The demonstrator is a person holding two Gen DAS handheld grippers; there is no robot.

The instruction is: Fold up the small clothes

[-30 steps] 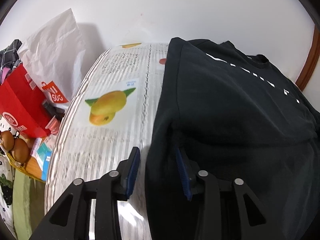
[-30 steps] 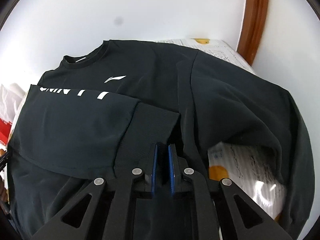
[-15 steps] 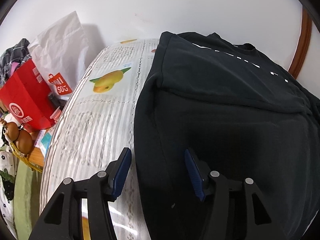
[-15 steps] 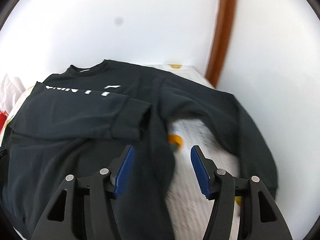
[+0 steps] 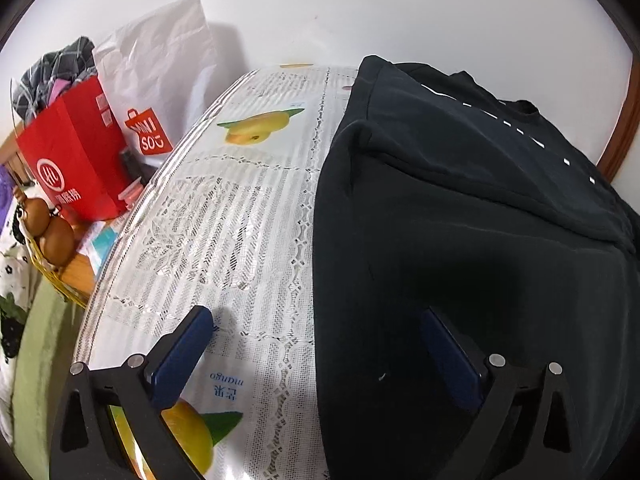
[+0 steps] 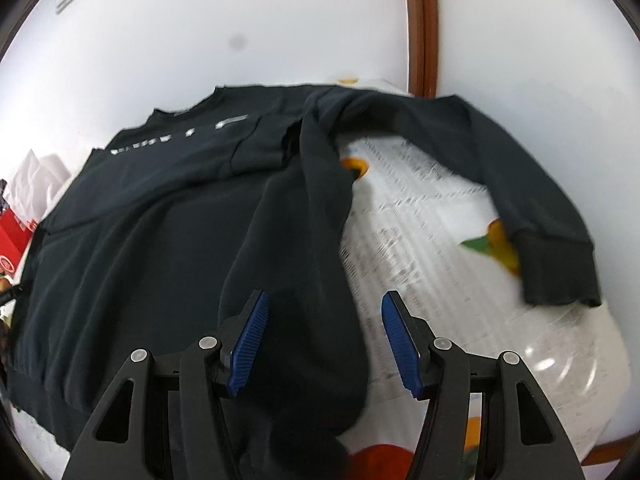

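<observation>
A black long-sleeved sweatshirt [image 5: 480, 220] with white lettering lies on the table. Its left sleeve is folded across the chest. In the right wrist view the sweatshirt [image 6: 160, 248] fills the left side, and its other sleeve [image 6: 520, 184] stretches out to the right over the cloth. My left gripper [image 5: 316, 348] is open and empty, straddling the sweatshirt's left edge. My right gripper [image 6: 324, 340] is open and empty above the sweatshirt's right side fold.
The table carries a white lace cloth with fruit prints [image 5: 248, 216]. To the left stand a red paper bag [image 5: 68, 160], a white shopping bag [image 5: 160, 80] and a yellow basket with brown round things [image 5: 52, 236]. White walls and a brown wooden trim [image 6: 420, 28] stand behind.
My right gripper opened, let go of the folded sleeve's cuff and moved right. My left gripper opened wider and drew back toward the near edge.
</observation>
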